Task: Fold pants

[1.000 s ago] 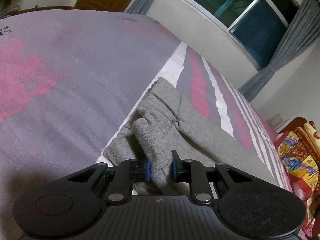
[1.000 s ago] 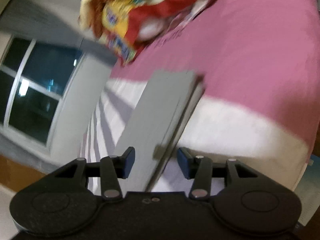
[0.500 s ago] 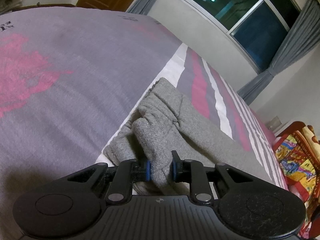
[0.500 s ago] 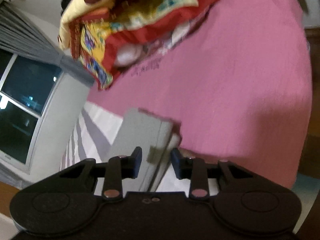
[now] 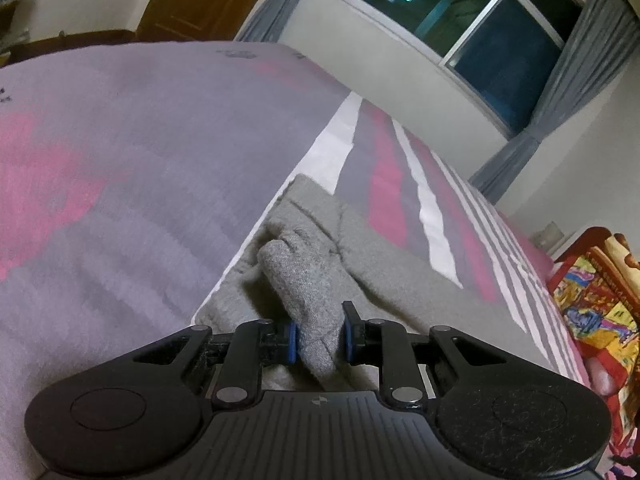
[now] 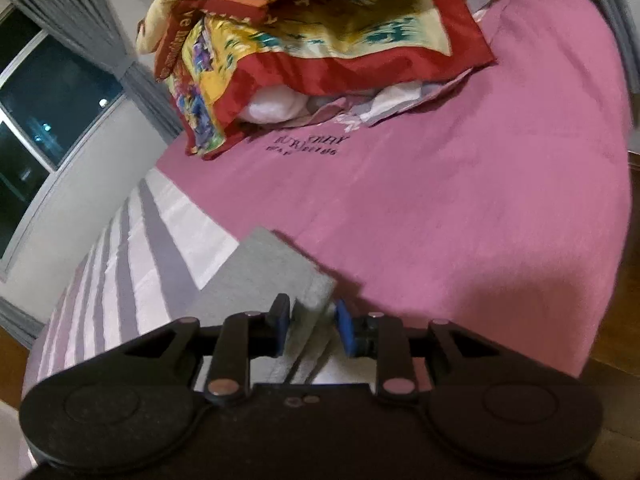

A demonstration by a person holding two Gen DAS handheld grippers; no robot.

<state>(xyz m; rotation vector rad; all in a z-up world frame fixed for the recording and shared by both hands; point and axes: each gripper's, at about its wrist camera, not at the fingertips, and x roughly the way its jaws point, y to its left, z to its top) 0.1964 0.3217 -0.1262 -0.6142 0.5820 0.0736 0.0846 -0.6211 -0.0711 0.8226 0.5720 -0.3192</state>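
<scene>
Grey knit pants (image 5: 320,264) lie stretched across a bed with a grey, pink and white striped cover. My left gripper (image 5: 319,338) is shut on a bunched fold at the waist end of the pants and holds it a little above the bed. In the right wrist view the hem end of the pants (image 6: 276,272) lies flat at the border of the pink sheet. My right gripper (image 6: 310,328) stands around the hem's corner with a gap on each side of the cloth, so it is open.
The striped bed cover (image 5: 120,184) spreads to the left. A pile of red and yellow patterned bedding (image 6: 312,40) lies at the head of the pink sheet (image 6: 460,208). A window (image 5: 460,12) with grey curtains is behind the bed.
The right gripper has drawn back along the pant leg to the hem end and its fingers have narrowed around the cloth. The left gripper has lifted its fold slightly.
</scene>
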